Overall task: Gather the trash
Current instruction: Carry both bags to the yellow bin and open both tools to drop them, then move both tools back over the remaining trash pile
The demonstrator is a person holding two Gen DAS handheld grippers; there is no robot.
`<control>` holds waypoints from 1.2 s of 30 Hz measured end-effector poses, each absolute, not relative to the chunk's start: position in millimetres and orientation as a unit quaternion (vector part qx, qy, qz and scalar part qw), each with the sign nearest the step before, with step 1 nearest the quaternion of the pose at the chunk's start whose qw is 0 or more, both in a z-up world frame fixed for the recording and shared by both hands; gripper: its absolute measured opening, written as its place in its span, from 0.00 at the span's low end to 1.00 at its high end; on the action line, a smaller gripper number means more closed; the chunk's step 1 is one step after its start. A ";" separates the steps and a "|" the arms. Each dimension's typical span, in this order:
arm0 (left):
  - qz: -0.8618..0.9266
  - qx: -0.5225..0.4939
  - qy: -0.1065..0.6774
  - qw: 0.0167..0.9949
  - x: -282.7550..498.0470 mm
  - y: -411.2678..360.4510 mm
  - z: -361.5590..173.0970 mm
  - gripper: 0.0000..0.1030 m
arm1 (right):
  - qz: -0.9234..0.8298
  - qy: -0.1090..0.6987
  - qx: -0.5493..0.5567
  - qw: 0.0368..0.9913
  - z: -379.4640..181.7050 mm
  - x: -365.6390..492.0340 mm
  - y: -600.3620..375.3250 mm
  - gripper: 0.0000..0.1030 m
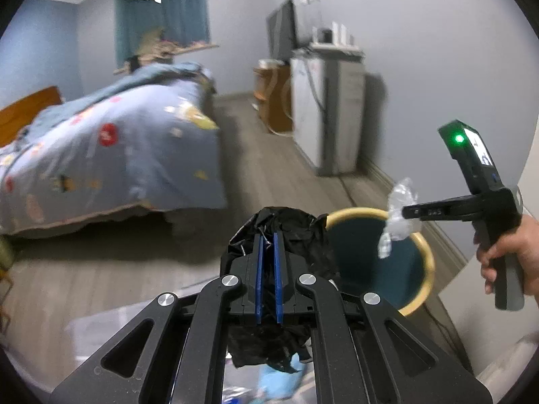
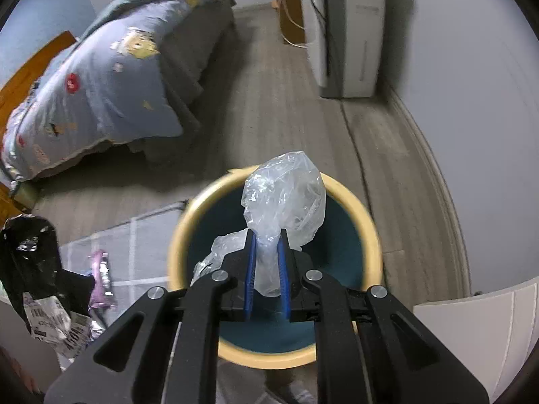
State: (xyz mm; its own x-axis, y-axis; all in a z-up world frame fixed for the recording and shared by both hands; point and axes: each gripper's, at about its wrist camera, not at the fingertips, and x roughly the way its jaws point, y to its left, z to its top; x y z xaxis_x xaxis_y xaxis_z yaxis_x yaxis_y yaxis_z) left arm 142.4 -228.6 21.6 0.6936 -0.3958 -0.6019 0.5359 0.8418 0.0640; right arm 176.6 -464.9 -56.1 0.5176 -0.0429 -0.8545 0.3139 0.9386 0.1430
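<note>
In the left wrist view my left gripper (image 1: pixel 268 235) is shut on a crumpled black plastic bag (image 1: pixel 289 225), which bulges past the blue pads and hangs below them. Just to its right stands a round bin (image 1: pixel 427 259) with a yellow rim and a teal inside. A hand (image 1: pixel 505 256) holds my right gripper (image 1: pixel 404 213) over the bin's far rim, shut on a clear plastic bag (image 1: pixel 397 202). In the right wrist view my right gripper (image 2: pixel 267 234) pinches that clear plastic bag (image 2: pixel 286 192) directly above the bin (image 2: pixel 188 222). The black bag (image 2: pixel 30 249) shows at the left edge.
A bed with a blue patterned quilt (image 1: pixel 111 141) fills the left. A white cabinet (image 1: pixel 323 114) and a TV (image 1: pixel 281 30) line the right wall. A purple packet (image 2: pixel 101 269) and printed wrappers (image 2: pixel 54 320) lie on a pale mat left of the bin. White furniture (image 2: pixel 478 330) sits at lower right.
</note>
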 end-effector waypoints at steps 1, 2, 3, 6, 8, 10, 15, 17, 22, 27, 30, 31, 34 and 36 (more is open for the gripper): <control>-0.263 0.121 0.302 0.908 144.5 -239.4 16.0 0.06 | -0.107 0.486 0.142 0.856 -61.9 177.0 -469.4 0.12; -0.271 0.124 0.308 0.904 148.2 -251.5 9.6 0.06 | -0.110 0.491 0.144 0.852 -66.7 177.6 -472.3 0.12; -0.277 0.126 0.315 0.899 153.2 -262.7 2.6 0.06 | -0.112 0.495 0.144 0.849 -70.8 177.3 -474.8 0.12; -0.296 0.126 0.329 0.888 165.9 -292.5 -17.5 0.06 | -0.122 0.505 0.147 0.842 -82.8 174.6 -482.8 0.12; -0.313 0.115 0.337 0.881 172.1 -301.0 -24.2 0.07 | -0.119 0.509 0.155 0.838 -88.2 175.0 -485.8 0.13; -0.329 0.106 0.347 0.872 178.5 -309.6 -30.5 0.13 | -0.115 0.512 0.160 0.836 -90.8 177.5 -486.0 0.18; -0.328 0.114 0.337 0.875 174.6 -310.0 -29.7 0.35 | -0.104 0.512 0.160 0.838 -89.1 183.6 -481.2 0.39; -0.322 0.111 0.332 0.880 173.2 -301.5 -26.3 0.52 | -0.104 0.508 0.162 0.839 -86.7 182.8 -480.7 0.48; -0.294 0.098 0.320 0.895 166.7 -269.2 -12.2 0.86 | -0.102 0.496 0.161 0.847 -74.2 178.8 -475.6 0.81; -0.250 0.124 0.312 0.908 153.3 -234.0 3.2 0.93 | -0.101 0.485 0.148 0.856 -58.4 177.7 -460.1 0.94; -0.236 0.130 0.309 0.912 143.4 -207.4 12.6 0.93 | -0.092 0.479 0.136 0.862 -47.5 178.9 -443.3 0.94; -0.231 0.131 0.309 0.913 140.9 -198.8 15.6 0.93 | -0.089 0.478 0.130 0.864 -44.2 179.1 -437.4 0.94; -0.210 0.129 0.313 0.917 135.0 -169.3 24.9 0.94 | -0.081 0.477 0.117 0.867 -37.5 180.8 -419.8 0.94; -0.194 0.117 0.318 0.921 131.5 -144.6 30.1 0.94 | -0.074 0.477 0.110 0.869 -33.3 182.4 -406.5 0.94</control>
State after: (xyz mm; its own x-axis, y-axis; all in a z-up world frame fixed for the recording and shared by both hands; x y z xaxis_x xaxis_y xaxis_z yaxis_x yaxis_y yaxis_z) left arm 131.5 -144.6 30.1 0.7223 -0.2828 -0.6311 0.4312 0.8976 0.0913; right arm 182.4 -406.5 -33.3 0.5343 -0.0240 -0.8450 0.2342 0.9647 0.1207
